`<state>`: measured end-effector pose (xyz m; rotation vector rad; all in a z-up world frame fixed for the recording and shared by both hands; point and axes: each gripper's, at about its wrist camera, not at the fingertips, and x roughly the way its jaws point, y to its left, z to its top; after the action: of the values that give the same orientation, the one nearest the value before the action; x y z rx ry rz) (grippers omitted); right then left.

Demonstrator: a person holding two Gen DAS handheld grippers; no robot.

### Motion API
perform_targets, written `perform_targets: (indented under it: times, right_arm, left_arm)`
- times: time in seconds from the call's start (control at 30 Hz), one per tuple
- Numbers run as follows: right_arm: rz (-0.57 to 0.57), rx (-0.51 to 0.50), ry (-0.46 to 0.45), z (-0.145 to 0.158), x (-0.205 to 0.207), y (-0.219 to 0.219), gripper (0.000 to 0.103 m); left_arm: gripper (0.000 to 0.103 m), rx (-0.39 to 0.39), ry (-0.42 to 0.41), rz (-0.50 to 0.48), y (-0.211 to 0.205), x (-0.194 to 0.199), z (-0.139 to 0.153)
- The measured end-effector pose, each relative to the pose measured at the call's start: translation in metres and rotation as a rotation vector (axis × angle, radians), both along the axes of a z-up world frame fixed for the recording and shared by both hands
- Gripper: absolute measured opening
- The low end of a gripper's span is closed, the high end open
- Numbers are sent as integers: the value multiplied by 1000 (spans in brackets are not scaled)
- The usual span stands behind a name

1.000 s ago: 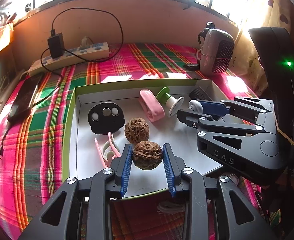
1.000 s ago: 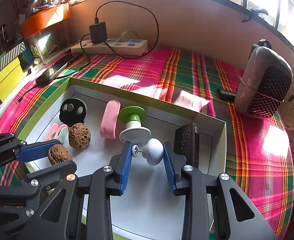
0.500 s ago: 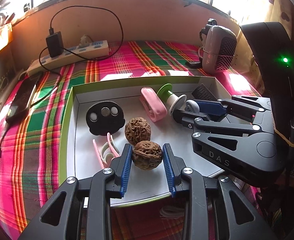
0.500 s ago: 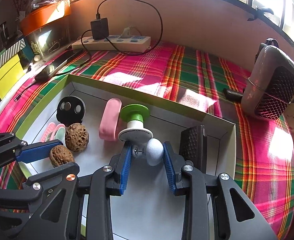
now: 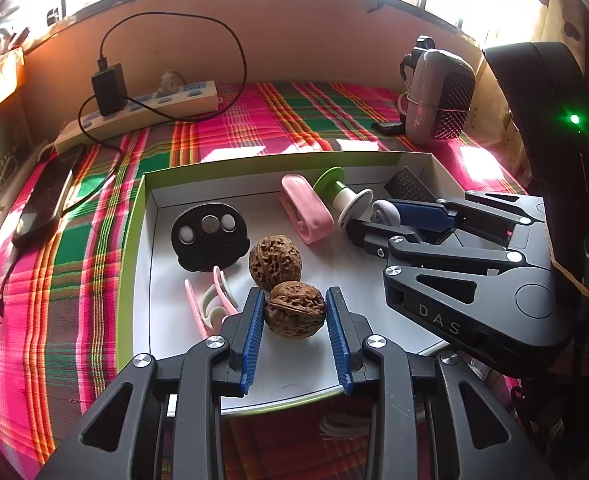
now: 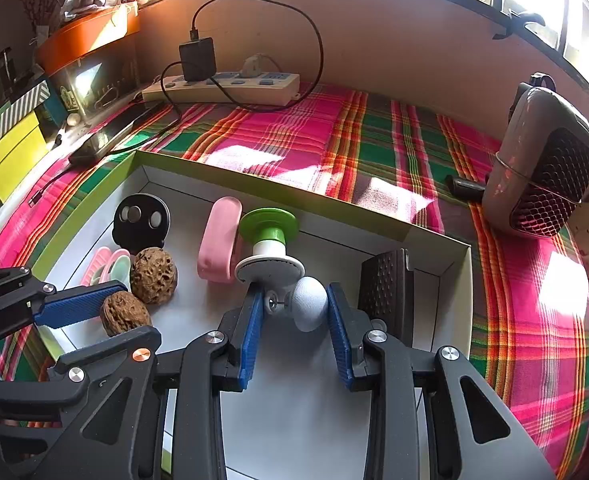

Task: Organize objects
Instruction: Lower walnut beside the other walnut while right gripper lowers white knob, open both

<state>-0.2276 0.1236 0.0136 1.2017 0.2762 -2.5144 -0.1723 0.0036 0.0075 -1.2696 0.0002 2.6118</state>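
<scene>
Left wrist view: barely differing from 1 second ago, left gripper (image 5: 294,316) staying put, same walnut (image 5: 294,314) still sitting between its blue pads. Jaws are clamping that walnut on both sides, low over the white floor of the green-rimmed box (image 5: 128,264). A 2nd walnut (image 5: 274,262) is lying just behind, touching or nearly touching the held 1. Black disc with 3 round inserts (image 5: 208,236), pink clips (image 5: 210,300), pink case (image 5: 306,212) and green-topped spool (image 5: 340,196) are lying in the same box. Right gripper (image 5: 378,216) is reaching in from the right.

Right wrist view: also matching the earlier frame, no shift in grip. Right gripper (image 6: 294,308) is pinching a pale grey knob with a small metal pin (image 6: 308,306), jaws partly apart and closed on it, just in front of the spool's white base (image 6: 270,266). A black textured block (image 6: 386,288) is standing right beside it, against the box wall.

Box is resting on a pink-green plaid cloth (image 6: 374,148); power strip with charger (image 6: 222,84), phone (image 6: 110,136) and a small grille-fronted heater (image 6: 542,176) are sitting by the window wall.
</scene>
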Motion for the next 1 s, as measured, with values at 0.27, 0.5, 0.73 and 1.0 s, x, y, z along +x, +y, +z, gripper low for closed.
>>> perform_targets:
  times: [0.27,0.5,0.73,1.0]
  right_arm:
    - [2,3,4,0,2,-2,33]
    - [4,4,5,0,3,-2,33]
    - [8,2,23,4,6,-3,40]
    - [6,-9,41,9,9,-2,40]
  left_arm:
    - [29,2,-1,0,-1,0,0]
    - [30,-1,0,0,-1,0,-1]
    - [30,-4,0,1,0,1,1]
    - [30,-7,16,-3,-3,5,5]
